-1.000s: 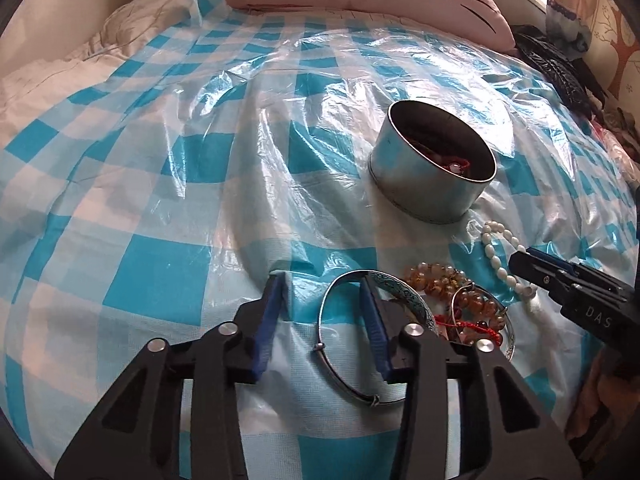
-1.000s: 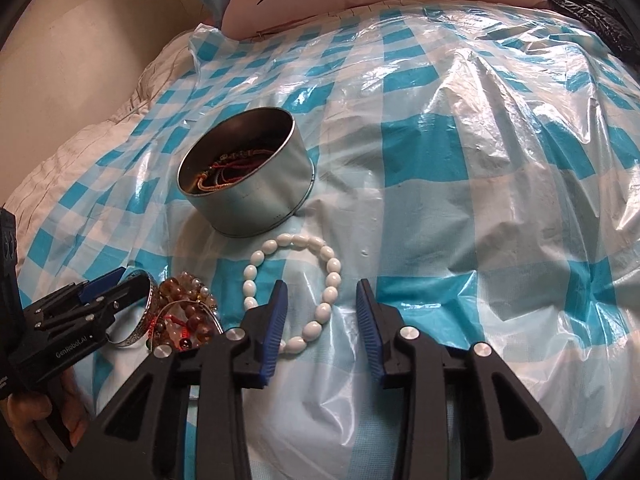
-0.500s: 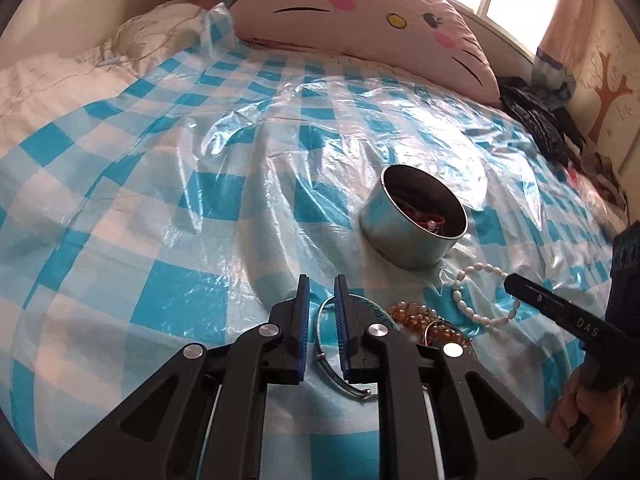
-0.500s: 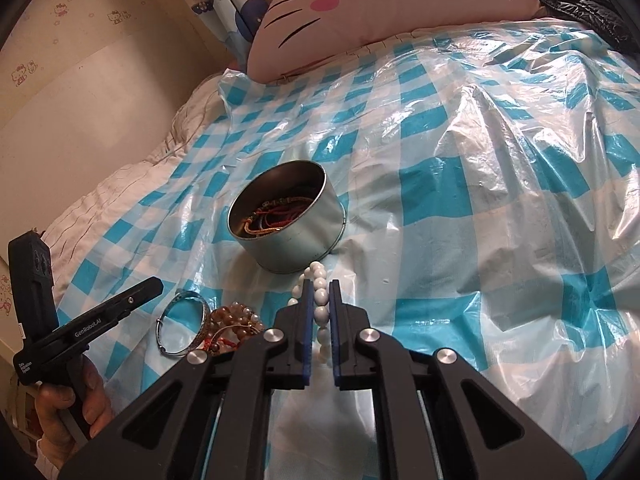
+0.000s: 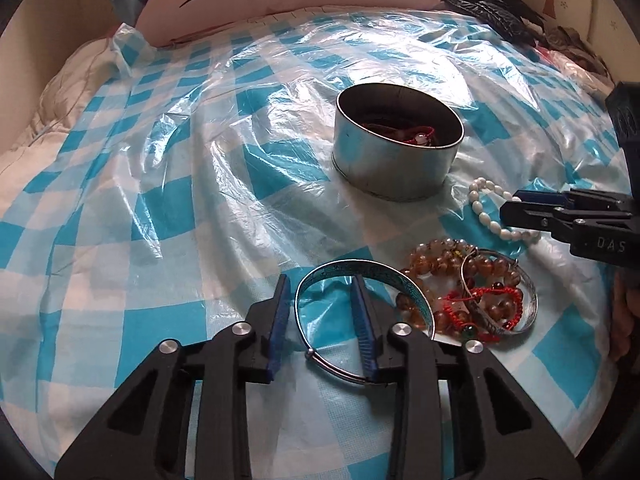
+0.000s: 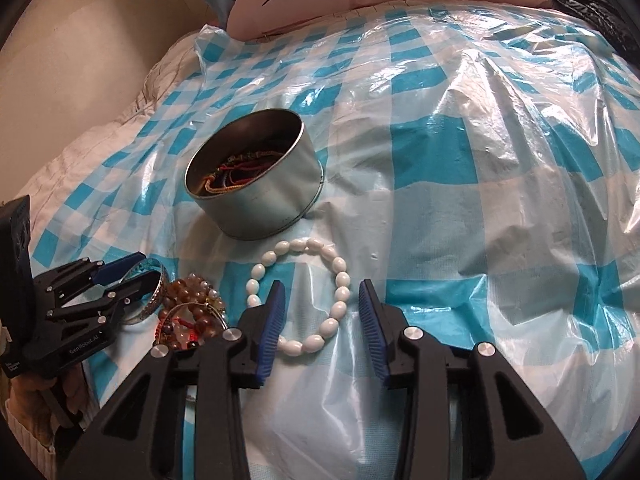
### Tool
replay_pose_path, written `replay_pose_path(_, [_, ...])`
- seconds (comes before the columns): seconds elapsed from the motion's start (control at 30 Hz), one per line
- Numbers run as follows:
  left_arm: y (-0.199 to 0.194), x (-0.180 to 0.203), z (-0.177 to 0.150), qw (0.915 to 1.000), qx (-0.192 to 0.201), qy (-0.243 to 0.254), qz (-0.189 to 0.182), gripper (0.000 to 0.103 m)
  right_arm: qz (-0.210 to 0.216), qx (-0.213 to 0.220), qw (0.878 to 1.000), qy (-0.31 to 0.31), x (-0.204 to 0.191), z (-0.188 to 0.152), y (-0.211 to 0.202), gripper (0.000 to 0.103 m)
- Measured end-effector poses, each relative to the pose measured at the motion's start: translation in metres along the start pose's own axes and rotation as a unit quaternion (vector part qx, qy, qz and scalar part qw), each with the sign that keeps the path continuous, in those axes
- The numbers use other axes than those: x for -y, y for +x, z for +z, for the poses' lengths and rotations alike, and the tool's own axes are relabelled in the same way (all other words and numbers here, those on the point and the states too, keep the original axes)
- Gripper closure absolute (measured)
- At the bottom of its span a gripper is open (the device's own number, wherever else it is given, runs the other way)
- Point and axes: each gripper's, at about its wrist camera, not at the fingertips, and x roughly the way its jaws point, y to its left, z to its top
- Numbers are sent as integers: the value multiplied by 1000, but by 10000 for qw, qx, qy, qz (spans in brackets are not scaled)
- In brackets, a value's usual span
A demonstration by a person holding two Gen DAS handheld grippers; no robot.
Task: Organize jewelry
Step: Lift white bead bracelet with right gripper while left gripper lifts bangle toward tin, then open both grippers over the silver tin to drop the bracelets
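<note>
Silver-toned, the bangle (image 5: 362, 322) lies flat on the bed's blue-checked plastic sheet (image 5: 168, 216), near the camera, and the left claw (image 5: 320, 312) straddles its left rim: one pad outside the ring, the other inside it. Half a second ago those pads were nearly together just behind the rim; now they are spreading again, with no pad visibly pressing the metal and nothing lifted. The right claw (image 6: 320, 316) tells the same story. It was pinched shut on the near side of the white bead bracelet (image 6: 308, 296); now its pads stand apart and are widening, bracketing the right-hand run of beads, and the bracelet rests on the sheet.

So both pinches look to have been let go or missed, and no piece has yet travelled. The round metal tin (image 5: 396, 152), already holding red and brown cords, sits just beyond the white beads, and the amber-and-red tangle of bracelets (image 5: 468, 292) waits at the right of the bangle. Each claw probably needs a fresh, better-seated closing before anything reaches the tin.
</note>
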Motion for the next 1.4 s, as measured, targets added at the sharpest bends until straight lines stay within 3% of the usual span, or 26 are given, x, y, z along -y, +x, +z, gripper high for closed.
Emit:
replay_pose_path(0.13, [-16,-4,-12,9996,29,263,27,95,-123,7,9987,-493,-19,-3,-1,94])
replay_pose_path(0.33, [-51,-38,-30,9958,281,-679,-542,100,775,395,9958,269,2,-2,-22,95])
replay_pose_path(0.6, [-81,-68,-53,9685,752,-1889,-1435,100,1741,1249,9737,770,7,-3,-65,95])
replay_pose_path(0.77, [-85,-58,-44,9542,955,-2133,-1866,100,2055,1508,9637,797,6,-3,-79,95])
replay_pose_path(0.9, [-83,-37,-26,9536,1067,-2081,-1898,100,2236,1605,9576,854,9,-4,-83,95])
replay_pose_path(1.2, [-69,5,15,9671,1265,-1719,-1382,99,2539,1748,9441,1165,26,-1,-83,95])
replay_pose_path(1.4, [-60,3,43,9595,1465,-1888,-1495,99,2537,1751,9457,1030,18,13,-80,95])
